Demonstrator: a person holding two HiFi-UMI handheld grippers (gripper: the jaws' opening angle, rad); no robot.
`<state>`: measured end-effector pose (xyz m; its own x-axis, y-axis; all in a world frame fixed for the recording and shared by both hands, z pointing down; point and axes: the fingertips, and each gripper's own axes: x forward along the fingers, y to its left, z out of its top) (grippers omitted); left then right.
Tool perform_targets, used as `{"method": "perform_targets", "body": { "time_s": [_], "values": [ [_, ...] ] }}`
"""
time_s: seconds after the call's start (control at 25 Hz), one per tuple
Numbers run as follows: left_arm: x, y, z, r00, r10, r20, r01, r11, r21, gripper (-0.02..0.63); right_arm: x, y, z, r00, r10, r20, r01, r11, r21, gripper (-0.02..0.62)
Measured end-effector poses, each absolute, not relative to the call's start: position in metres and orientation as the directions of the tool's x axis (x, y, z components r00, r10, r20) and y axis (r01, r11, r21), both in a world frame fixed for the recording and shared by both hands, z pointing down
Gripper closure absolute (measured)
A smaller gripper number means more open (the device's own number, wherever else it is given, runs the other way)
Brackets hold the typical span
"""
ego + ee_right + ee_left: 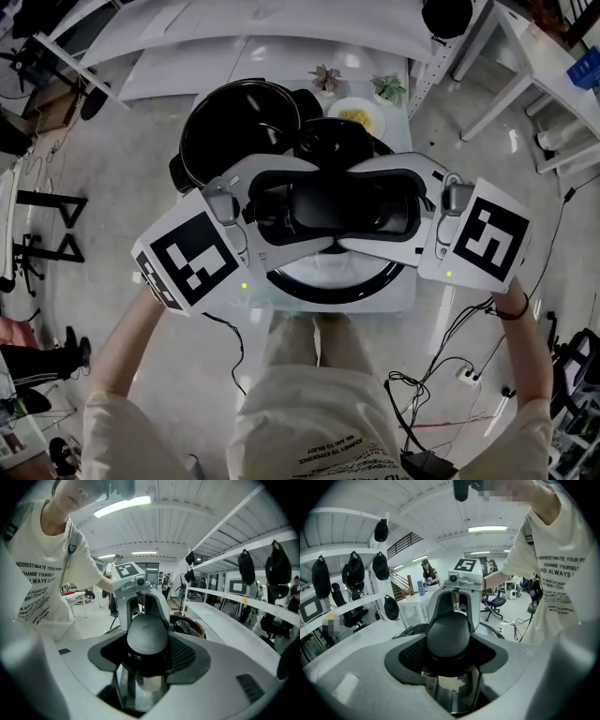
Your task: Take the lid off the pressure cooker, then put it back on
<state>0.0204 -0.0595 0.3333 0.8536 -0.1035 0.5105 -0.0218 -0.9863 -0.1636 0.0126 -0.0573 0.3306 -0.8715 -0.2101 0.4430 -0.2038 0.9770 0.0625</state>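
The pressure cooker lid (pixel 323 281) is a shiny steel disc with a black rim, seen in the head view under both grippers, over the small table (pixel 405 281). Its black handle (pixel 337 202) runs across the top. My left gripper (pixel 309 208) is shut on the handle's left end (pixel 449 634), and my right gripper (pixel 367 208) is shut on its right end (pixel 146 634). Each gripper view shows the rounded handle end between that gripper's jaws, with the other gripper facing it. An open black pot (pixel 239 131) stands behind on the left.
A second dark round vessel (pixel 333 141) sits just behind the grippers. A plate of yellow food (pixel 356 116) and two small plants (pixel 326 77) (pixel 389 89) stand at the table's far end. Cables (pixel 450 375) lie on the floor at right. Shelves with black caps (pixel 354 569) line one wall.
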Motion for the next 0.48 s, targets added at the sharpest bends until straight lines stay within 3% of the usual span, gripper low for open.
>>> {"method": "perform_targets", "body": {
  "time_s": [0.48],
  "values": [
    [0.051, -0.037, 0.367, 0.837, -0.085, 0.541, -0.013, -0.991, -0.135, 0.316, 0.043, -0.035, 0.363, -0.870, -0.204, 0.450, -0.209, 0.977, 0.038, 0.322]
  ]
}}
